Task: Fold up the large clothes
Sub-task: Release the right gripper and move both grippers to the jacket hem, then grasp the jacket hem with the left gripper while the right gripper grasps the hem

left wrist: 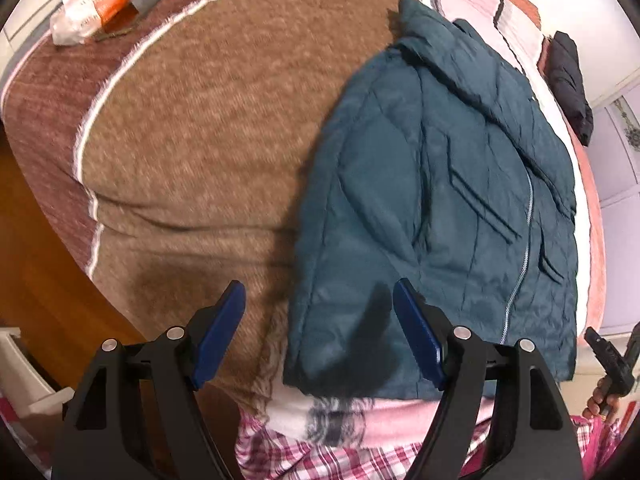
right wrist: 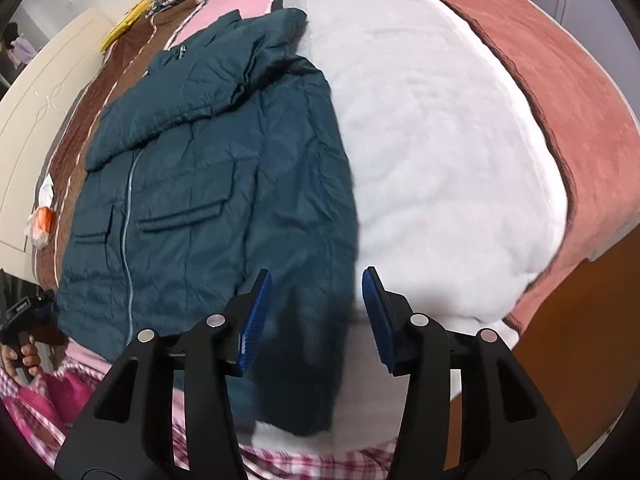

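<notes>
Teal jacket (left wrist: 432, 208) blurred, hem partly behind fingers; both grippers' fingers wide, empty; plastic bag (left wrist: 92, 4) 10 o'clock on bed (left wrist: 192, 120).

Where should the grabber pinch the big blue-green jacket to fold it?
Probably the jacket's bottom hem corners, coming from the near edge of the bed. It lies flat, front up and zipped, hem nearest both open grippers: left gripper, right gripper.

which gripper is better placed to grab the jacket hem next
Either, slightly the right. The right gripper hangs open over the teal jacket at its near corner; the left gripper is open too, half over the brown blanket.
</notes>
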A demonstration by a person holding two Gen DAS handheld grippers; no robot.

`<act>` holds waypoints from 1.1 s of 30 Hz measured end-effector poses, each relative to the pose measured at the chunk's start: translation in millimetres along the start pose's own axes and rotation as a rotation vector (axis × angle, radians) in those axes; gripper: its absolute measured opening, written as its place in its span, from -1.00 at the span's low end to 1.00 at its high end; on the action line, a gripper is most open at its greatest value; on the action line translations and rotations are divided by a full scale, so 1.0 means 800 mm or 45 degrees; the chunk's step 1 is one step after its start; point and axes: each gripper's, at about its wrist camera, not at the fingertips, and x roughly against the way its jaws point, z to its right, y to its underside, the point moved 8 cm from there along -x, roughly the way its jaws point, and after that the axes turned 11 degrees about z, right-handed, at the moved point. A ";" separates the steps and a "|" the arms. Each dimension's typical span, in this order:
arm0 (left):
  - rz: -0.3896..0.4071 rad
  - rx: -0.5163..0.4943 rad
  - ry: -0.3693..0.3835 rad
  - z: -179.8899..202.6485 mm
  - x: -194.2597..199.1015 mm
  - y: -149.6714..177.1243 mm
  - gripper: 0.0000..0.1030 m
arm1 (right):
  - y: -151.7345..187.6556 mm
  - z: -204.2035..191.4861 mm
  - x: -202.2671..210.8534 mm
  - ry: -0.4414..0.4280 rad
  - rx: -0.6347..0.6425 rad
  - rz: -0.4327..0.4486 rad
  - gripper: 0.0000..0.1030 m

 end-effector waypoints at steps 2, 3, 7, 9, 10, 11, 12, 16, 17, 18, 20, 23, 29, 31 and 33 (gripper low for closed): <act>-0.007 -0.007 0.036 0.006 0.000 0.007 0.44 | 0.010 0.005 0.004 -0.002 -0.006 -0.009 0.00; -0.007 -0.021 0.044 0.010 0.001 0.010 0.44 | 0.013 0.007 0.006 -0.005 -0.012 -0.013 0.02; -0.014 -0.057 0.067 0.017 -0.001 0.020 0.44 | 0.033 0.014 0.010 -0.011 -0.048 -0.042 0.05; -0.029 -0.047 0.074 0.015 -0.006 0.025 0.44 | 0.042 0.020 0.008 0.004 -0.061 -0.059 0.05; -0.038 -0.041 0.079 0.014 -0.007 0.027 0.44 | 0.048 0.021 0.006 -0.008 -0.077 -0.077 0.06; -0.046 -0.037 0.081 0.014 -0.009 0.030 0.38 | 0.051 0.020 0.004 -0.025 -0.091 -0.090 0.07; -0.052 -0.038 0.091 0.015 -0.011 0.032 0.33 | 0.057 0.018 0.002 -0.058 -0.116 -0.113 0.07; -0.058 -0.041 0.126 0.020 -0.014 0.038 -0.02 | 0.069 0.005 -0.008 -0.160 -0.172 -0.165 0.07; -0.055 -0.037 0.138 0.021 -0.013 0.037 -0.17 | 0.071 0.002 -0.010 -0.169 -0.171 -0.173 0.07; -0.050 -0.038 0.147 0.022 -0.011 0.037 -0.26 | 0.073 -0.001 -0.011 -0.174 -0.160 -0.181 -0.08; -0.031 -0.049 0.165 0.025 -0.005 0.033 -0.63 | 0.075 -0.011 -0.011 -0.230 -0.153 -0.213 -0.52; 0.004 -0.050 0.200 0.031 0.007 0.026 -0.79 | 0.066 -0.019 -0.001 -0.314 -0.184 -0.198 -0.79; 0.135 0.038 0.327 0.051 0.048 -0.020 -0.82 | 0.007 -0.042 0.043 -0.533 -0.273 -0.045 -0.84; 0.192 0.047 0.350 0.057 0.063 -0.044 -0.83 | -0.029 -0.048 0.060 -0.594 -0.304 0.036 -0.84; 0.266 0.051 0.387 0.068 0.082 -0.078 -0.83 | -0.062 -0.054 0.072 -0.640 -0.322 0.102 -0.84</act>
